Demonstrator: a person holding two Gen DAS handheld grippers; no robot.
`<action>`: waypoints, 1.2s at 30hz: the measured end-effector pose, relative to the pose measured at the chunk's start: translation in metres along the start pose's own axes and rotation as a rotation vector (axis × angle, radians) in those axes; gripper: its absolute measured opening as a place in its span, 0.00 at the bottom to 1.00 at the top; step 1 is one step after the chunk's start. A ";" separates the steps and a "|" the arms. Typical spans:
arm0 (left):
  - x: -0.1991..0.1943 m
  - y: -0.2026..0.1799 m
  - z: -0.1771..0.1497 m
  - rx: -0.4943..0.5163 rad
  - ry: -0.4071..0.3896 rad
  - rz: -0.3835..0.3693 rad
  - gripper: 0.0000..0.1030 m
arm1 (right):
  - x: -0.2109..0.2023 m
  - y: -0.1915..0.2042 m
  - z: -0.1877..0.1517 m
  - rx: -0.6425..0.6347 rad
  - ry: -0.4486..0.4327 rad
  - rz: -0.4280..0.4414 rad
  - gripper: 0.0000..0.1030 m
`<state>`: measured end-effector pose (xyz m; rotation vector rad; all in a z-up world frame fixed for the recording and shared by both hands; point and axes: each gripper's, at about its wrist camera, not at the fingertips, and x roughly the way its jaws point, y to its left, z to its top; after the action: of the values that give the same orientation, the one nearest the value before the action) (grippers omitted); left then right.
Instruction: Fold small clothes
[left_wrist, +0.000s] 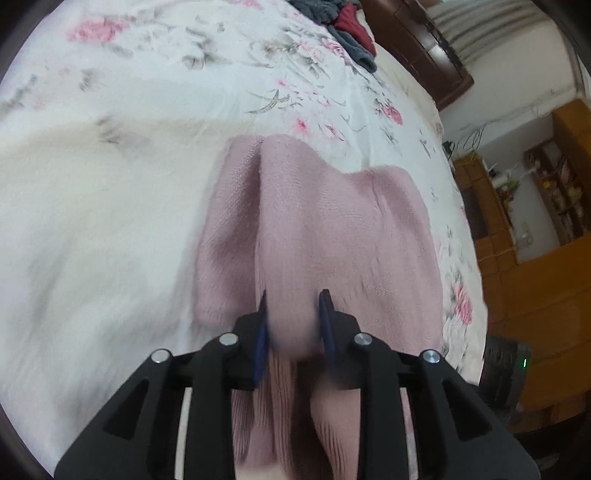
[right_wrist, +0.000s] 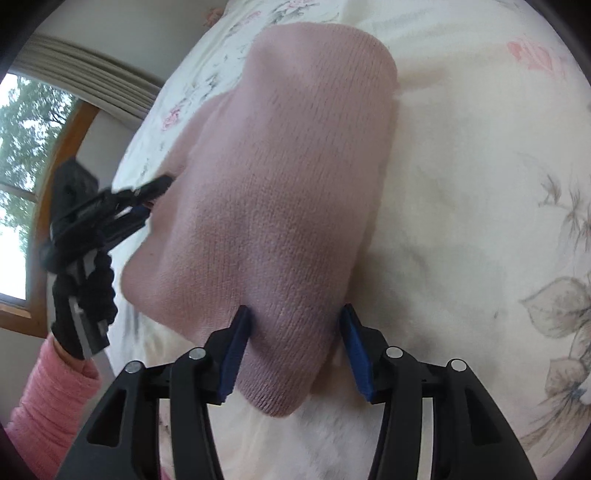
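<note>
Two grippers hold our pink knit garment (right_wrist: 280, 206) above the floral bedspread (right_wrist: 480, 221): our left gripper (left_wrist: 293, 317) pinches a bunched edge between its pads, our right gripper (right_wrist: 293, 343) stands wide around the near corner, likely so the fold stays even

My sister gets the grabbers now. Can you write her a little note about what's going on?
Left gripper: shut on a bunched edge of the pink knit garment.
Right gripper: jaws apart, the garment's near end between the pads, not clearly pinched.
The garment lies partly doubled over on the floral bedsheet.
More clothes wait at the far end of the bed.
Left to do: finish this fold, flatten it, then fold the others.
</note>
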<state>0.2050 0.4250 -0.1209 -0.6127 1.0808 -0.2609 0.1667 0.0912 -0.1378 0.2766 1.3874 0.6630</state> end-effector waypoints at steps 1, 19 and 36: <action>-0.012 -0.005 -0.008 0.030 -0.006 0.003 0.31 | -0.005 -0.002 -0.003 -0.004 -0.008 0.010 0.49; -0.019 -0.010 -0.068 -0.049 0.104 -0.187 0.05 | -0.019 -0.004 -0.025 0.045 -0.030 0.094 0.51; -0.009 0.018 -0.077 -0.013 0.131 -0.099 0.09 | 0.012 -0.008 -0.029 0.055 0.032 0.053 0.23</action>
<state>0.1314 0.4181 -0.1492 -0.6688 1.1806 -0.3847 0.1415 0.0863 -0.1574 0.3487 1.4349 0.6762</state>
